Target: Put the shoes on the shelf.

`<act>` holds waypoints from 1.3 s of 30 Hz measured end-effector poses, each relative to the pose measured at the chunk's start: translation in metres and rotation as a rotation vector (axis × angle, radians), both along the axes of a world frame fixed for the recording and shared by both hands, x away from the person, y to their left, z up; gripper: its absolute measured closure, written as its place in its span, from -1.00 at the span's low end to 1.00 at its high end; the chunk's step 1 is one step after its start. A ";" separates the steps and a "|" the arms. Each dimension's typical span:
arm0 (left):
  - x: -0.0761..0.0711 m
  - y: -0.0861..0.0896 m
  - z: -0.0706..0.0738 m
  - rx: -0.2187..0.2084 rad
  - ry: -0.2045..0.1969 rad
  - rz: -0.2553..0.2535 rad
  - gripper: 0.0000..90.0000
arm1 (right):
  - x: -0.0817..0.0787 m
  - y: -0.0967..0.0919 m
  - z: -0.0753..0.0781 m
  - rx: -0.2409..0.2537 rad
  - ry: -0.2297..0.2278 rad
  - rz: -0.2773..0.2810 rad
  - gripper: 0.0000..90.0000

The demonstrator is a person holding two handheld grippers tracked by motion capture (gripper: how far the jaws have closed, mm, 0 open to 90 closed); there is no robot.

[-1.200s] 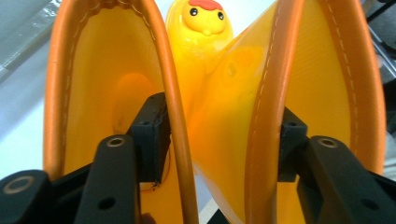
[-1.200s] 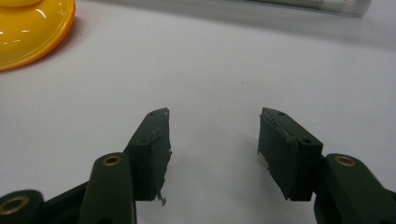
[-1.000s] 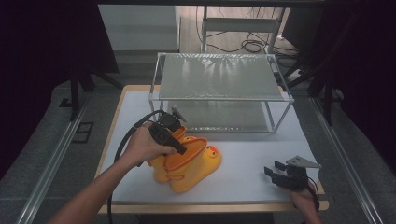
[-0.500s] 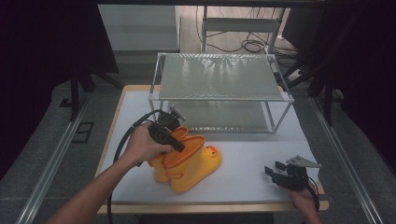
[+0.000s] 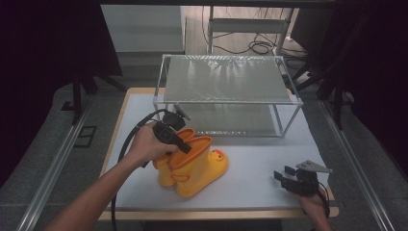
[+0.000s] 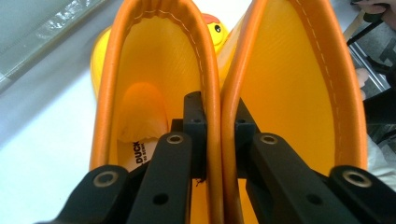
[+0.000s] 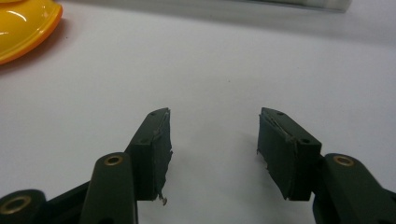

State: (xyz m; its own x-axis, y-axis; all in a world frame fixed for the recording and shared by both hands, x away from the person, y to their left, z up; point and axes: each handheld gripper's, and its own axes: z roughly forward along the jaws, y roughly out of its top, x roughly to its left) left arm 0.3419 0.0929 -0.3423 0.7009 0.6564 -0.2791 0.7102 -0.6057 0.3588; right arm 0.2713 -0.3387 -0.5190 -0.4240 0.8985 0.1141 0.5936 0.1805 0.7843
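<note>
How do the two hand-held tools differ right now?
The left tool is shut, pinching the touching cuffs of both yellow boots; the right tool is open and grips nothing. The left tool is raised over the boots; the right tool sits low at the table's near right corner. Both have black jaws and are hand-held.

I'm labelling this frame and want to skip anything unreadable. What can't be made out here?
- Insole print in the left boot, left gripper view: the left gripper covers most of it.
- Boot soles, high view: underneath, facing the table.
- Right gripper jaw gap, high view: too small.
</note>
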 end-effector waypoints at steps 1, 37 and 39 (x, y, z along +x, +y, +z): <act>0.001 0.000 0.000 -0.002 -0.003 0.002 0.83 | 0.000 0.000 0.000 0.000 0.000 -0.001 -0.02; -0.001 -0.046 0.092 -0.138 -0.043 -0.140 0.83 | 0.000 -0.008 0.002 0.024 -0.004 -0.036 -0.01; 0.000 -0.051 0.098 -0.143 -0.048 -0.147 0.83 | 0.000 -0.008 0.002 0.025 -0.002 -0.040 -0.01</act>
